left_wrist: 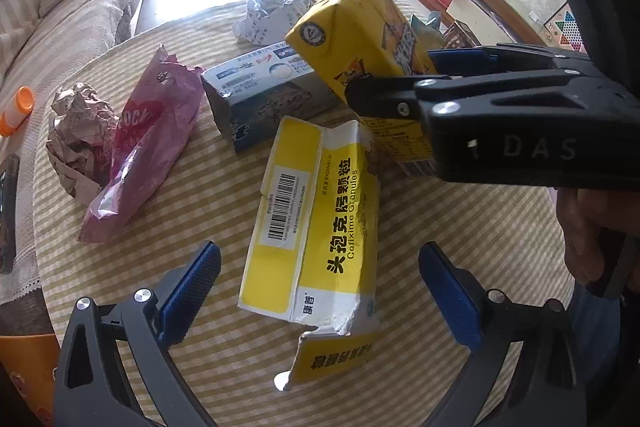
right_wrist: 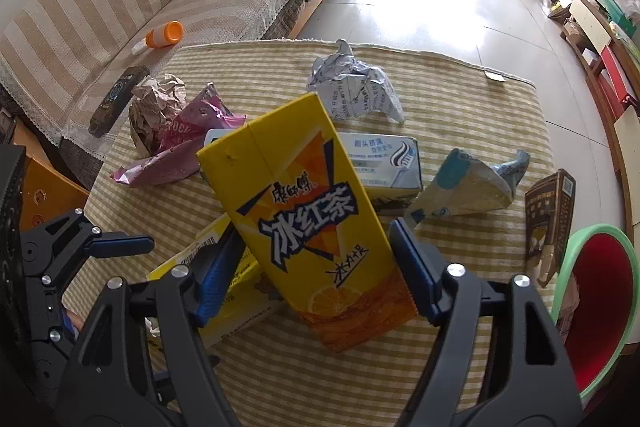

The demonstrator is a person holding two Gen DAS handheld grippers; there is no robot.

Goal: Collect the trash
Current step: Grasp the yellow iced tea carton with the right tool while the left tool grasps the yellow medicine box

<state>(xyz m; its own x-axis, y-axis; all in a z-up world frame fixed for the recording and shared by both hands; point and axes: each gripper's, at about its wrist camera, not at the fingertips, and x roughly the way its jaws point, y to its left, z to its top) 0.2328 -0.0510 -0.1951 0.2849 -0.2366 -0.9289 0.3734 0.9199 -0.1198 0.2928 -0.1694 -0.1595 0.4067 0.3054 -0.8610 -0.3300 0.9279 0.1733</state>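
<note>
Yellow tea carton (right_wrist: 304, 227) with orange and navy print sits between blue fingers (right_wrist: 412, 267); beyond them, a pink wrapper (right_wrist: 180, 151), and yellow-and-white striped tablecloth (right_wrist: 460, 99) beneath; right, a green-rimmed red bin (right_wrist: 600, 307)

glossy carton (right_wrist: 304, 223), woven cloth (right_wrist: 440, 107) — matt

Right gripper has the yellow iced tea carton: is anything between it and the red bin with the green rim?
Nothing visible blocks it. The right gripper holds the iced tea carton tilted above the striped tablecloth. The red bin sits at the table's right edge. A brown box stands beside the bin, off the direct line.
</note>
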